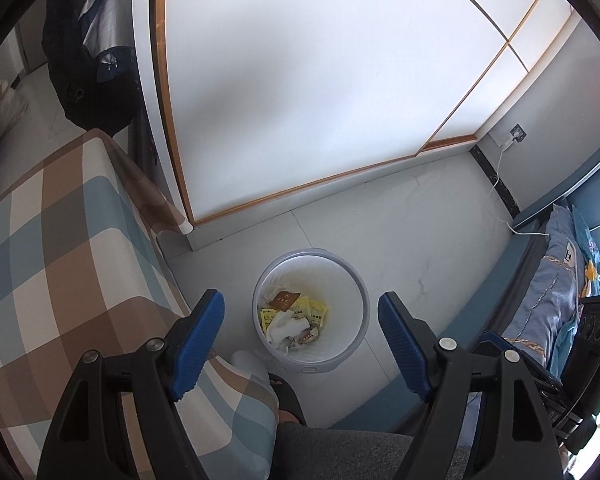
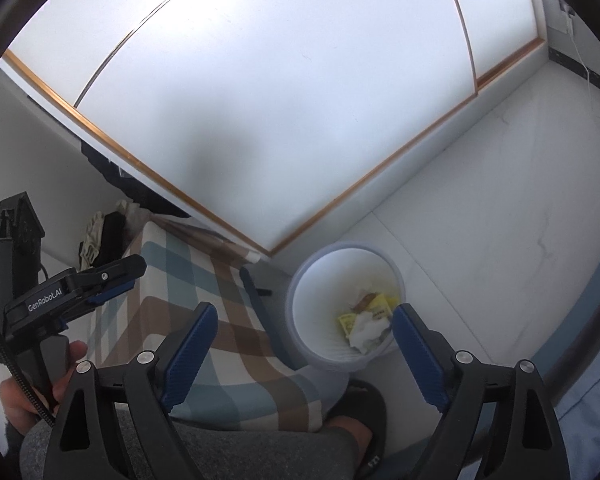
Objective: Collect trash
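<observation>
Left wrist view: the left claw [image 1: 300, 340] has its blue pads wide apart with nothing in it. Right past it, on the floor [image 1: 420, 240], stands a white bin [image 1: 360, 308]. The trash [image 1: 292, 320] lies inside: yellow packets, a brown packet, white tissue. The right claw [image 2: 304, 344] is wide apart and empty too, above the checked cloth [image 2: 172, 280] and the bin.

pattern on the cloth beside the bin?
Plaid cloth: brown, blue-grey and cream checks. Clearest in the left wrist view.
</observation>
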{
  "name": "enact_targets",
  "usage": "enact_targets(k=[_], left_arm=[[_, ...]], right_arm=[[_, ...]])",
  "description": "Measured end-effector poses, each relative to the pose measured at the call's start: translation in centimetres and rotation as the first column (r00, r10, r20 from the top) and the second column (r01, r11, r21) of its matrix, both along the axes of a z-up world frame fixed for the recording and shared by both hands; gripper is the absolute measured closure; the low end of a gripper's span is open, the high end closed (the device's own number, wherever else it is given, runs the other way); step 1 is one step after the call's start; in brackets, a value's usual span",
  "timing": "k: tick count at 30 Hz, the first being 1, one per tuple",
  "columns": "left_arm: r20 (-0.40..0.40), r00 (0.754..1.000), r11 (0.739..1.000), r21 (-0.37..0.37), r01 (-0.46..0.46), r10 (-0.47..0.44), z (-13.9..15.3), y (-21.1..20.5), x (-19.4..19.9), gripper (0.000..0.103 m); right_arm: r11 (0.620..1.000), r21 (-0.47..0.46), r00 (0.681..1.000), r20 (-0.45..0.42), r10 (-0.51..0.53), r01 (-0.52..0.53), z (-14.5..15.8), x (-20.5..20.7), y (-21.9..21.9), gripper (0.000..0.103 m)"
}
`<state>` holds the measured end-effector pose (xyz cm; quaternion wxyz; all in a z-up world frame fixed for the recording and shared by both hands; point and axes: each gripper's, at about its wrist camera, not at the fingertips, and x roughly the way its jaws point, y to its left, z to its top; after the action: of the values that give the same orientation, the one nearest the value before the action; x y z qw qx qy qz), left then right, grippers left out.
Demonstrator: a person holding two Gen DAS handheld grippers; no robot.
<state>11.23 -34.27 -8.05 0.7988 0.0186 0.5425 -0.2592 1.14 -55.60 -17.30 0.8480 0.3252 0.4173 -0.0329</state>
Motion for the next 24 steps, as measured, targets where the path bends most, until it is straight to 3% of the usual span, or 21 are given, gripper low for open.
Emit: enact_targets(k=[24], left_arm=[[0.028, 1.0, 1.0, -0.002, -0.009, 0.009, 1.0, 0.9, -1.6, 0.027]], right_arm=[[1.0, -0.003, 1.0, 0.018, -0.006, 0.007, 1.1, -1.2, 0.1, 0.013]])
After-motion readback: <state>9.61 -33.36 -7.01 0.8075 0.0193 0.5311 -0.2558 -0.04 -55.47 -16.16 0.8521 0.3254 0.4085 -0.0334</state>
